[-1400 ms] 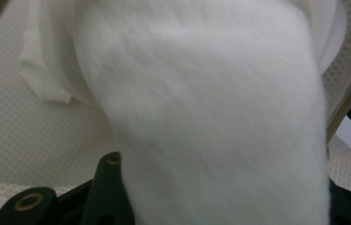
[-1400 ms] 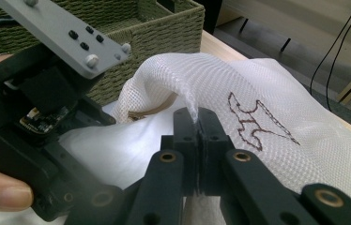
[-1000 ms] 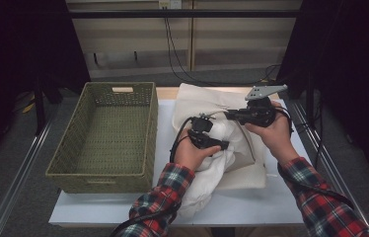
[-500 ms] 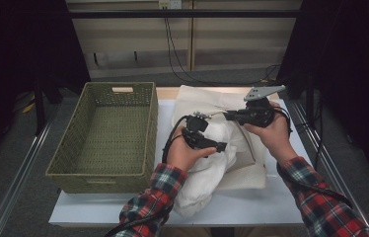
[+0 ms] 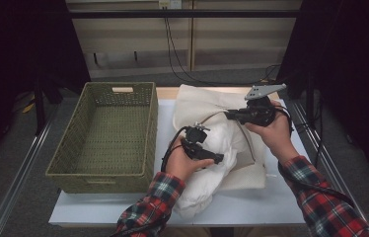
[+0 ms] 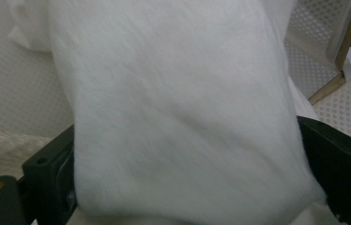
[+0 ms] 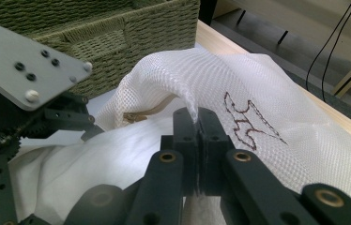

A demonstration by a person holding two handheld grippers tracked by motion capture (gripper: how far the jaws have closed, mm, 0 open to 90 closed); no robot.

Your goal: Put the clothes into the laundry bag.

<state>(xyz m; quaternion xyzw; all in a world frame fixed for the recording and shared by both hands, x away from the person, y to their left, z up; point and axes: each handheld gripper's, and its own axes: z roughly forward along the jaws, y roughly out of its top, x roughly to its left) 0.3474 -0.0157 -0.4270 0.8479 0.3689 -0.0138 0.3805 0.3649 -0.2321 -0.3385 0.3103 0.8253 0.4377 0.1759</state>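
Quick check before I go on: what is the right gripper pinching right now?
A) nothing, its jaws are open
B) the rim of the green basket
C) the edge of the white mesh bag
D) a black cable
C: in the right gripper view the right gripper has its jaws closed on the lifted edge of the mesh bag.

I stand at a white table [image 5: 138, 210] with a pale wooden strip [image 5: 167, 92] along its far edge. Beyond it runs a beige panelled wall [image 5: 138, 34] with black cables [image 5: 172, 54] hanging down. Grey floor [image 5: 5, 163] lies on both sides, with a metal rail [image 5: 22, 168] on my left, and the room's edges are dark
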